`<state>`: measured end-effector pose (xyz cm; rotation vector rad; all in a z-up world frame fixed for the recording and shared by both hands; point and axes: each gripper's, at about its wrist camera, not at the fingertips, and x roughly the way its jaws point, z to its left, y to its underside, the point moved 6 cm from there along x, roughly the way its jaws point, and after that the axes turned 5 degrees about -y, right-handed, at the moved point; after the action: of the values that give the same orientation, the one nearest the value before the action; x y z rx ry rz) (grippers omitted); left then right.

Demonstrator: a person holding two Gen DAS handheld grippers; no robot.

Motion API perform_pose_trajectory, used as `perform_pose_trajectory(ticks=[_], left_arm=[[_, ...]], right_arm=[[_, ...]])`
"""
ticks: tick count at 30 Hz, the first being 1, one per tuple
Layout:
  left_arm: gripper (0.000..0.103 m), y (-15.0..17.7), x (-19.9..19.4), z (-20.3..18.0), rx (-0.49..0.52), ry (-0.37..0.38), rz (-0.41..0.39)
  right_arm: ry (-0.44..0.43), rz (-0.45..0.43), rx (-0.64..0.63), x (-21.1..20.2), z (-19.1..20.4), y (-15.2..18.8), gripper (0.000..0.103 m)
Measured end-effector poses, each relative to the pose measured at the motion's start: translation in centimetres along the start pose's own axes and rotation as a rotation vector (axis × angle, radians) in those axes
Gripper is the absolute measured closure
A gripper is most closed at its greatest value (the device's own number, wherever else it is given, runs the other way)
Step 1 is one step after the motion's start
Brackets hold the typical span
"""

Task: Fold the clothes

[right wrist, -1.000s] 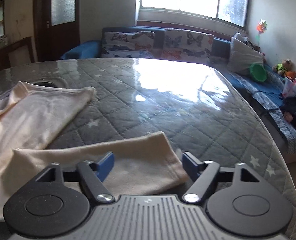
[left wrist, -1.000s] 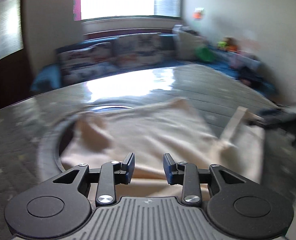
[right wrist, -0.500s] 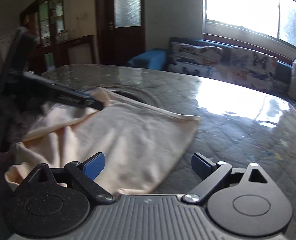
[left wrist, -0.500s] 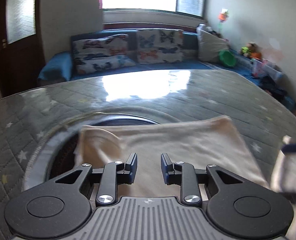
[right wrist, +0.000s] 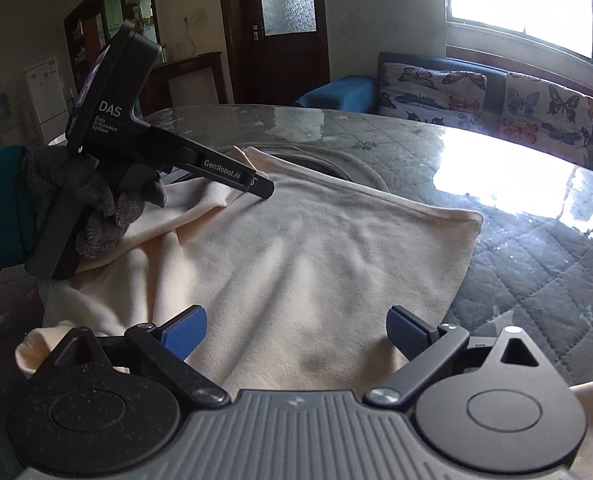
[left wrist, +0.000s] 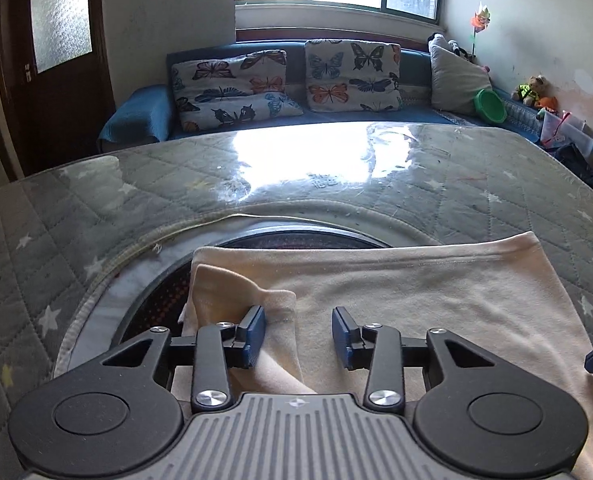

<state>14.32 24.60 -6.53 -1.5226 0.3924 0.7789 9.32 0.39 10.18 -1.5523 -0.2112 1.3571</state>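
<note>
A cream garment (left wrist: pixel 416 300) lies spread on the quilted grey table cover (left wrist: pixel 56 240), partly over a round dark opening (left wrist: pixel 164 296). My left gripper (left wrist: pixel 298 334) is open just above the garment's near left part, beside a folded-in sleeve (left wrist: pixel 240 288); nothing is between its pads. In the right wrist view the same garment (right wrist: pixel 316 264) fills the middle. My right gripper (right wrist: pixel 296 330) is wide open and empty over its near edge. The left gripper (right wrist: pixel 262 186) shows there at upper left, held by a gloved hand (right wrist: pixel 96 208), its tip low over the garment.
A blue sofa with butterfly cushions (left wrist: pixel 336 76) stands behind the table under a bright window. A dark wooden door (right wrist: pixel 280 28) is at the back. Toys and a green bowl (left wrist: pixel 490 106) lie at the right wall. Glare covers the table's far part (left wrist: pixel 296 160).
Both grippers swung left over the garment. The left gripper's jaws opened wider. The right gripper now faces the left gripper and the door, with the garment's body below it.
</note>
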Motion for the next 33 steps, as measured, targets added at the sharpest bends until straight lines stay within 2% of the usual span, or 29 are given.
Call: perform_pose_trajectory(ticks=[3, 5, 8, 12, 16, 22, 26, 29, 33], left_arm=[[0.069, -0.2, 0.3, 0.0, -0.002, -0.013, -0.003], [0.087, -0.4, 0.4, 0.3, -0.002, -0.027, -0.008], [0.097, -0.4, 0.2, 1.4, -0.041, -0.028, -0.014], [0.098, -0.6, -1.8, 3.7, -0.120, -0.043, -0.062], [0.098, -0.6, -5.9, 7.7, -0.237, -0.068, -0.131], [0.099, 1.2, -12.5, 14.8, -0.359, -0.180, -0.228], [0.099, 3.9, -15.7, 19.6, -0.409, -0.288, -0.241], [0.099, 6.5, -17.5, 22.3, -0.436, -0.350, -0.225], [0.099, 9.9, -19.1, 24.3, -0.467, -0.402, -0.202]], right_arm=[[0.000, 0.001, 0.013, 0.1, 0.0, 0.3, 0.003], [0.002, 0.000, 0.012, 0.2, 0.1, 0.5, 0.002], [0.007, 0.000, 0.003, 0.1, 0.4, 0.8, 0.000], [0.021, 0.007, -0.009, 0.2, 0.7, 0.9, 0.000], [0.034, 0.014, -0.019, 0.3, 0.9, 0.9, 0.000], [0.059, 0.018, -0.031, 0.1, 1.3, 0.7, 0.000], [0.052, -0.001, -0.046, -0.9, 2.5, 0.0, 0.000], [-0.001, -0.015, -0.070, -1.8, 4.4, -0.8, 0.000], [-0.119, -0.020, -0.122, -2.9, 8.0, -1.6, 0.000]])
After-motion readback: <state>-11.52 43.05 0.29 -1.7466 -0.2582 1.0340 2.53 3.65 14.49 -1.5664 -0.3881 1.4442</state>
